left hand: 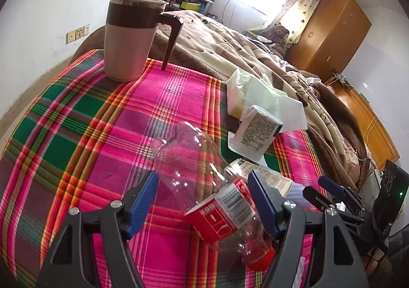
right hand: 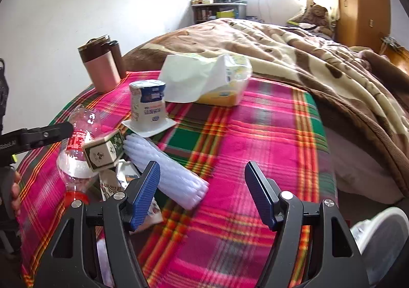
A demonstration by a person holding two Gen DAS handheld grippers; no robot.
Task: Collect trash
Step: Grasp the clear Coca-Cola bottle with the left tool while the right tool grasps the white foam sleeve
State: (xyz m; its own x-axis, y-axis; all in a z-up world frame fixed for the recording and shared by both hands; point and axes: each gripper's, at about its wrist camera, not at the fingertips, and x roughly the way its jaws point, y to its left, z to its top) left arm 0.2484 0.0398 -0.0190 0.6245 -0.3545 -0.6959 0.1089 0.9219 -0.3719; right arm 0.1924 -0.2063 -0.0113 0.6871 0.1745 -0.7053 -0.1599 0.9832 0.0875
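My left gripper [left hand: 203,201] hangs with jaws apart, astride the clear plastic bottle [left hand: 204,185] lying on the plaid blanket [left hand: 76,134], pads not pressing it. My right gripper [right hand: 202,193] gapes empty; the white foam sleeve [right hand: 163,162] lies at ten o'clock.

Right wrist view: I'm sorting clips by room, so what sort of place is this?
Most likely a lived-in bedroom. A bed with a rumpled brown blanket fills the back, a teddy bear sits by the curtained window, and a wooden wardrobe stands against the wall.
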